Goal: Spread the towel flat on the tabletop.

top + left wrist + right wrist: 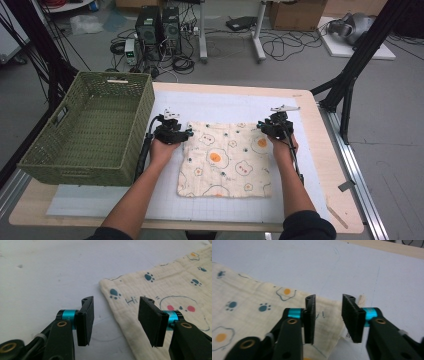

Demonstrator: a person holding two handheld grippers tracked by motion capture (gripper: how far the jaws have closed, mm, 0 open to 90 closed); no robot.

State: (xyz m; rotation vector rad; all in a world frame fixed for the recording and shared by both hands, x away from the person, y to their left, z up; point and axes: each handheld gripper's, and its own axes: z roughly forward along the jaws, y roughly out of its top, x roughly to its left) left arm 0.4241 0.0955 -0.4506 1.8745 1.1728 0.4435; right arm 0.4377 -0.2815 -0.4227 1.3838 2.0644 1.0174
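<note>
Both claws gape, gripping nothing: left claw [113, 322] and right claw [328, 318] straddle cloth [227, 157] corners.

My high camera sits above the near edge of the pale wooden desk [320, 150], facing forward and down. Each tool camera rides low and close, looking along its own black jaws. All three views share the cream cotton cloth printed with eggs and paws [225, 160] [160, 290] [249, 312].
</note>
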